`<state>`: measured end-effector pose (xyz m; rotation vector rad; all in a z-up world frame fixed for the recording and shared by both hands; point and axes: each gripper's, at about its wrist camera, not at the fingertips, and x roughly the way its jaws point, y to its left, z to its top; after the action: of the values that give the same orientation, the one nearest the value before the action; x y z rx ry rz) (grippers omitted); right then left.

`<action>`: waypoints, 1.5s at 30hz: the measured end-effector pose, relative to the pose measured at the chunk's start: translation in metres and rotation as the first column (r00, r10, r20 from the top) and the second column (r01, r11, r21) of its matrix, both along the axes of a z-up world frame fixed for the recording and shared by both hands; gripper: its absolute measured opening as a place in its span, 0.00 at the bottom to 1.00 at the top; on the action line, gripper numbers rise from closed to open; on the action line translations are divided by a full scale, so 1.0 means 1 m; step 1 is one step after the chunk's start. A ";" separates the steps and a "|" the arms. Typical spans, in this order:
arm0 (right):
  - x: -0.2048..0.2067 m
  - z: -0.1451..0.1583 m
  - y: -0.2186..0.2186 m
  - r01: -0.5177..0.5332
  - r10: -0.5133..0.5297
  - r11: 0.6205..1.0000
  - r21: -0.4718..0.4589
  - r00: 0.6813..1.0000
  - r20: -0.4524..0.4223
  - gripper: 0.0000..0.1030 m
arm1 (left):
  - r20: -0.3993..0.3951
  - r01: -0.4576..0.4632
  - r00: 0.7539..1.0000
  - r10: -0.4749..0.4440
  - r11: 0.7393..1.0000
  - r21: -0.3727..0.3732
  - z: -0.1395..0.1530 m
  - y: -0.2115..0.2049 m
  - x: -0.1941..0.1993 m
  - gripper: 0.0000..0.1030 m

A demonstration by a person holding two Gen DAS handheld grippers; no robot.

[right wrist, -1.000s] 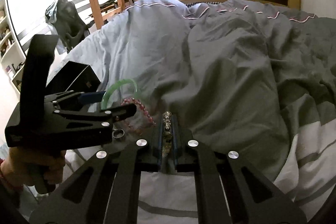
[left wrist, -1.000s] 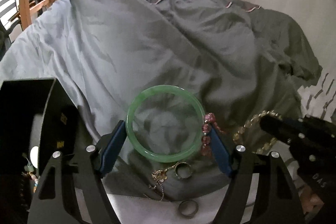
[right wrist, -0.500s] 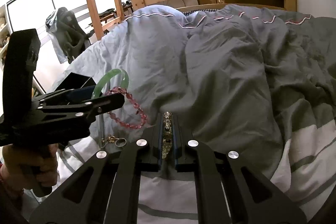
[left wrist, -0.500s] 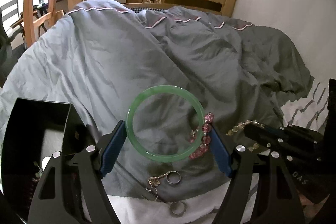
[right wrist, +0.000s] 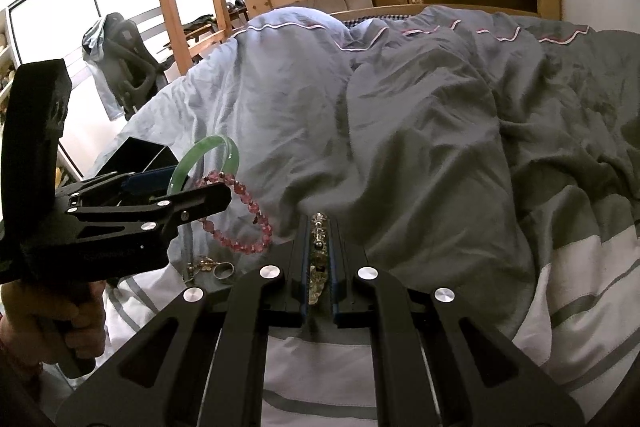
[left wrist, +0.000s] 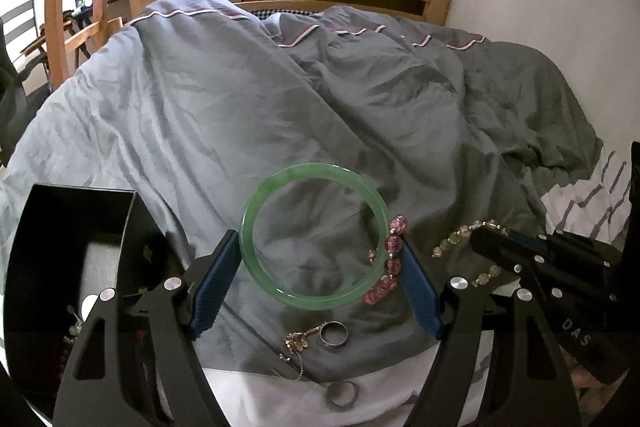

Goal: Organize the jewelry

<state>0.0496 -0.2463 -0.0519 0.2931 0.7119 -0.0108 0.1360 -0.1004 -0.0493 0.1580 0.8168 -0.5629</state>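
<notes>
The left gripper (left wrist: pixel 316 275) has its fingers (left wrist: pixel 214 281) spread wide and pressed on either side of a green bangle (left wrist: pixel 314 235), w/ a pink bead bracelet (left wrist: pixel 390 263) caught between the bangle and the other finger. From the right wrist view that pink loop hangs off the side of the gripper, only partly pinched. The right gripper (right wrist: pixel 318 259) has its fingers (right wrist: pixel 298 267) all but closed on a strand of pale clear beads (right wrist: pixel 319 267), which trails out ahead of the tips.

Both loads hang above the grey duvet (left wrist: pixel 280 115) of the bed. An open black box (left wrist: pixel 76 239) sits just left of the left gripper, some small items inside but too dark to tell what. Below the bangle lie a silver ring (left wrist: pixel 334 333) beside a gold charm chain (left wrist: pixel 298 343), and a 2nd ring (left wrist: pixel 342 395) nearer the camera on the white sheet.

Step in hand, prob.: carry bangle + pink bracelet over to the box. To do it well: keep squeeze steady, since the bangle is rigid and slick and could pop out if tilted; move level and slow so the dangling pink loop doesn't swing free; get fully over the box opening before releasing. Right hand should stay clear, then follow w/ its strand.
</notes>
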 end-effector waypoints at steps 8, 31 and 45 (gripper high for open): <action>0.000 -0.001 -0.001 0.006 -0.006 1.000 0.003 1.000 -0.006 0.08 | -0.013 0.014 1.000 -0.014 0.999 0.042 -0.007 -0.007 -0.003 0.73; 0.003 -0.009 -0.001 0.006 -0.005 1.000 0.025 0.999 -0.040 0.08 | -0.107 0.016 0.994 0.003 0.984 0.177 -0.058 -0.020 0.006 0.84; 0.002 -0.006 0.000 0.004 -0.004 1.000 0.016 1.000 -0.027 0.08 | -0.033 0.041 0.999 -0.040 0.999 0.026 -0.022 -0.008 0.000 0.70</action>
<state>0.0512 -0.2463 -0.0581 0.3105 0.7387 -0.0131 0.1359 -0.1089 -0.0714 0.1910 0.8541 -0.5939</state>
